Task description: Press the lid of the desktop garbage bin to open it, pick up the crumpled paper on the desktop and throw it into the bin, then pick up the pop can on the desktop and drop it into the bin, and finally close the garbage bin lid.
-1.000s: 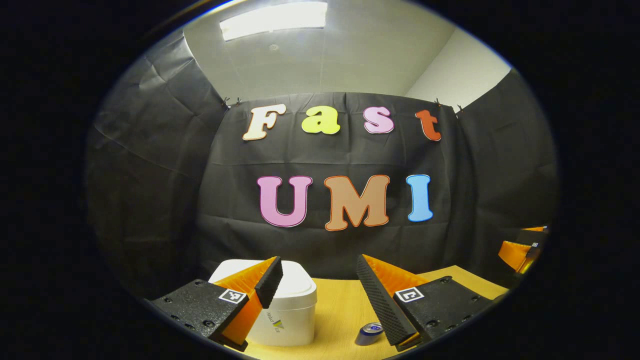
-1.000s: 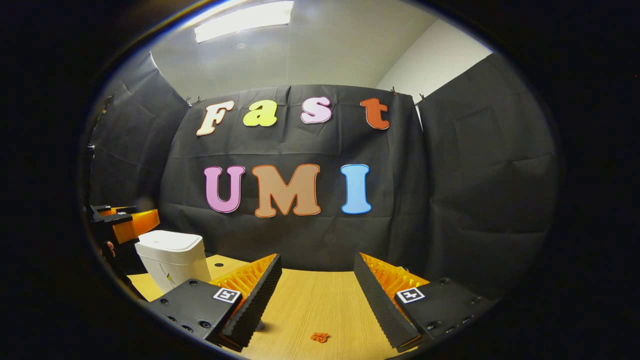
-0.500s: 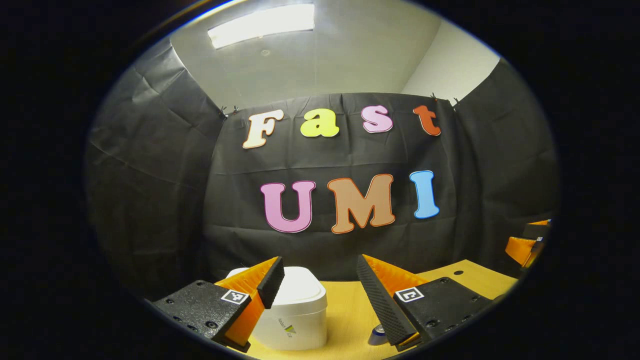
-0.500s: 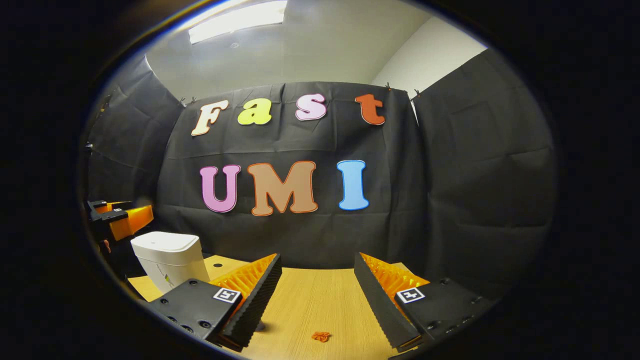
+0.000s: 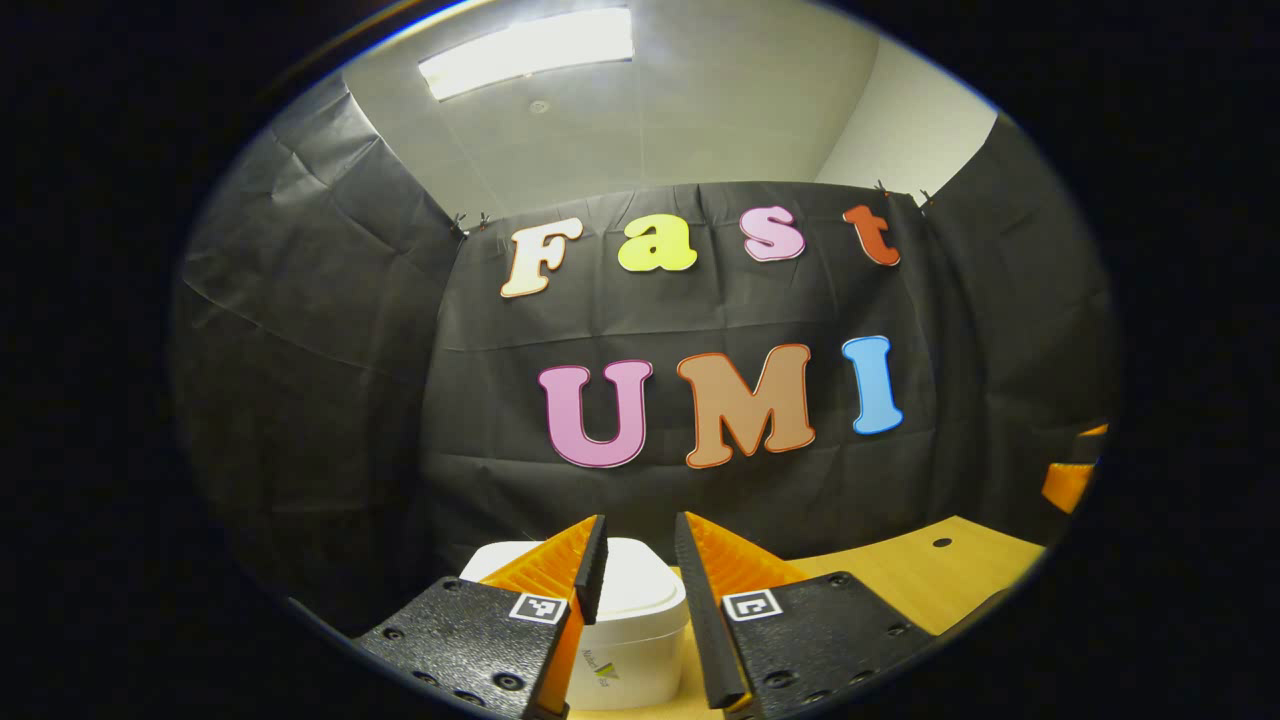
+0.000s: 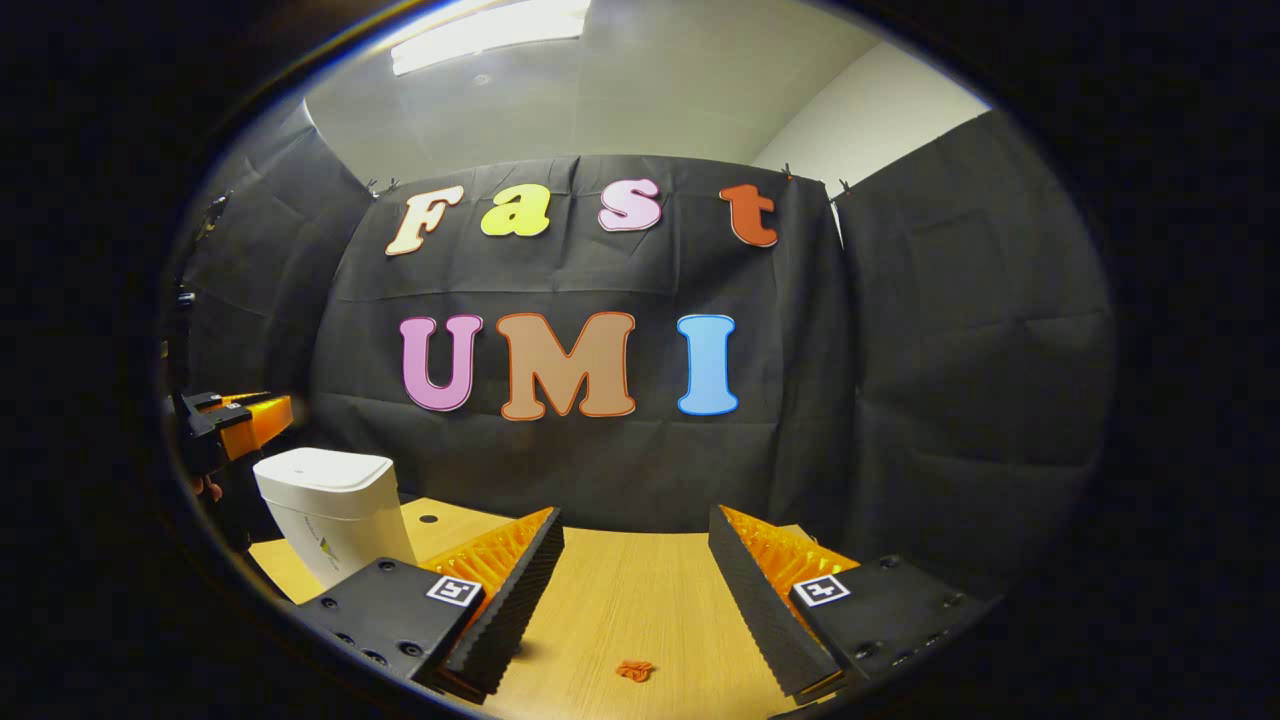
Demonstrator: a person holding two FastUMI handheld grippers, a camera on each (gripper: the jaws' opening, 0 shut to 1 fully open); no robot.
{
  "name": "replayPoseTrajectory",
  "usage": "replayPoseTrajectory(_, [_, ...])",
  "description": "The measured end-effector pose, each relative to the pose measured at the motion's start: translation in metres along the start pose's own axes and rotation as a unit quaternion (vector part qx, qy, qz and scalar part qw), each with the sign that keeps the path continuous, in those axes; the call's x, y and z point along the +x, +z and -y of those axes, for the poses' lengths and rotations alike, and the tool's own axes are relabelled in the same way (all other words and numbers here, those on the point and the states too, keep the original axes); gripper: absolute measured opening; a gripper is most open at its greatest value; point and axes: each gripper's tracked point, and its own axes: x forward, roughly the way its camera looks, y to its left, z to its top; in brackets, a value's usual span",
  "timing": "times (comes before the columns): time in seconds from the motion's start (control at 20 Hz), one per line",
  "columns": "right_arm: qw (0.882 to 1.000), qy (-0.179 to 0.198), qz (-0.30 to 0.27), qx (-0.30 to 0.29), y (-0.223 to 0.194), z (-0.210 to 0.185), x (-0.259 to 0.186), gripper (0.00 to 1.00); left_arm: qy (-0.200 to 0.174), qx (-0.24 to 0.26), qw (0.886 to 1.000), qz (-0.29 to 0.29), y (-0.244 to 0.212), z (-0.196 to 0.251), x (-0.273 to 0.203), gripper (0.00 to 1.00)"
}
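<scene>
The white desktop bin [image 5: 640, 610] stands with its lid down on the wooden table, right below and just ahead of my left gripper [image 5: 640, 530]. That gripper's jaws stand a narrow gap apart, with nothing between them. In the right gripper view the same bin [image 6: 335, 510] is at the far left, and the left gripper [image 6: 235, 420] hovers above and behind it. My right gripper [image 6: 635, 530] is open over the table. A small orange crumpled paper [image 6: 633, 670] lies on the wood between its fingers, close to the view's bottom.
The wooden table [image 6: 620, 600] runs back to the black cloth wall. A small round hole [image 5: 942, 542] is in the tabletop to the right of the bin. The other gripper's orange body [image 5: 1070, 480] shows at the far right edge.
My left gripper's jaws have closed from wide to a narrow gap, and it has moved over the bin; the can has left its view. The right gripper has barely shifted.
</scene>
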Motion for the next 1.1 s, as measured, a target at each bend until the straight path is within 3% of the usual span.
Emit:
replayPoseTrajectory(0.35, [1.0, -0.012, -0.013, -0.018, -0.004, 0.003, -0.004, 0.97, 0.039, 0.008, 0.998, -0.041, -0.045, -0.03, 0.02, 0.0])
replayPoseTrajectory(0.65, [0.999, -0.016, -0.03, -0.026, -0.013, 0.003, -0.006, 0.98, 0.059, -0.032, 0.991, -0.114, -0.097, -0.047, 0.03, 0.0])
replayPoseTrajectory(1.0, [0.998, -0.008, -0.059, -0.023, -0.033, -0.004, -0.004, 0.97, 0.053, 0.008, 0.993, -0.105, -0.103, -0.043, 0.028, 0.0])
replayPoseTrajectory(1.1, [0.997, 0.002, -0.07, -0.026, -0.04, -0.011, -0.004, 0.97, 0.064, -0.002, 0.993, -0.102, -0.106, -0.045, 0.028, 0.0])
